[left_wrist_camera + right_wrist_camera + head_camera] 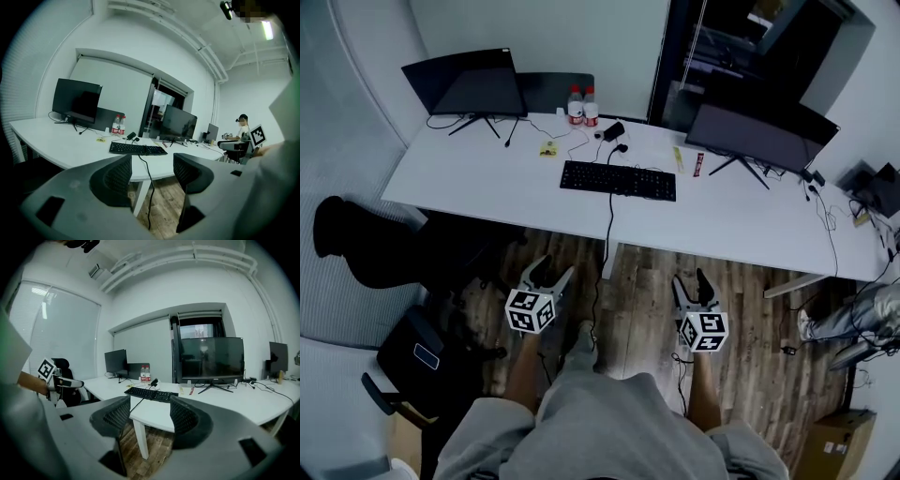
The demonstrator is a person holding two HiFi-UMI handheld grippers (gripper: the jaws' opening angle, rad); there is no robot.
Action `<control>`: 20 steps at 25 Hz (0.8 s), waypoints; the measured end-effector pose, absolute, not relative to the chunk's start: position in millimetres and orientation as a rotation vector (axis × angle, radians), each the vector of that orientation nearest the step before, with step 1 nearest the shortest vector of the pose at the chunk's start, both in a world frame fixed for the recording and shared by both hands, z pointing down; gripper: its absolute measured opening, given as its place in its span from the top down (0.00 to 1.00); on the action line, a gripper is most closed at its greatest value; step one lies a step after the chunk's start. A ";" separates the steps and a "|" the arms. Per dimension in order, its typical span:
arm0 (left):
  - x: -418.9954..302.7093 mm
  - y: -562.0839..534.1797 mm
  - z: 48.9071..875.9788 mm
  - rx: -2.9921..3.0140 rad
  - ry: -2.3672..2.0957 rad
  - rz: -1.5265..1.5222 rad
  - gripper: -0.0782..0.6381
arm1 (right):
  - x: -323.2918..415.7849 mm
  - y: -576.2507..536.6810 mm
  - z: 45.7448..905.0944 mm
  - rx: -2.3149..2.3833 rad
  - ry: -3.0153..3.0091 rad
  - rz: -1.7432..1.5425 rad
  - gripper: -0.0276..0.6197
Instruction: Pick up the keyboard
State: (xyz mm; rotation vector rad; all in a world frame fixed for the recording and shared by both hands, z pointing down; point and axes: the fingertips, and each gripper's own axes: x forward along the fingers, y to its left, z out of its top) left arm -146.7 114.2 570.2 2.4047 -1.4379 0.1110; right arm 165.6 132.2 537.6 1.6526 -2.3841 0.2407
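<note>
A black keyboard (618, 180) lies flat near the middle of the white desk (487, 178), its cable hanging over the front edge. It shows too in the left gripper view, keyboard (138, 148), and the right gripper view, keyboard (151, 393). My left gripper (551, 272) is held over the wooden floor, short of the desk, open and empty. My right gripper (692, 282) hangs level with it, also open and empty. Both sets of jaws stand apart with only floor and desk seen between them.
Two dark monitors (467, 84) (759, 136) stand at the back of the desk, with two water bottles (582, 106) and small items between them. A black office chair (412, 347) is at lower left, a cardboard box (834, 441) at lower right. A person (242, 129) sits far right.
</note>
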 end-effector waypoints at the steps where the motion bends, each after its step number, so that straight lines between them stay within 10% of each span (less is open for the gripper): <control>1: -149.0 104.2 569.8 2.406 -1.433 0.110 0.51 | 163.0 123.5 536.1 1.655 -2.381 0.239 0.57; 20: -186.2 -62.4 569.9 2.456 -1.324 0.108 0.51 | 127.1 -10.2 531.7 1.754 -2.277 0.239 0.58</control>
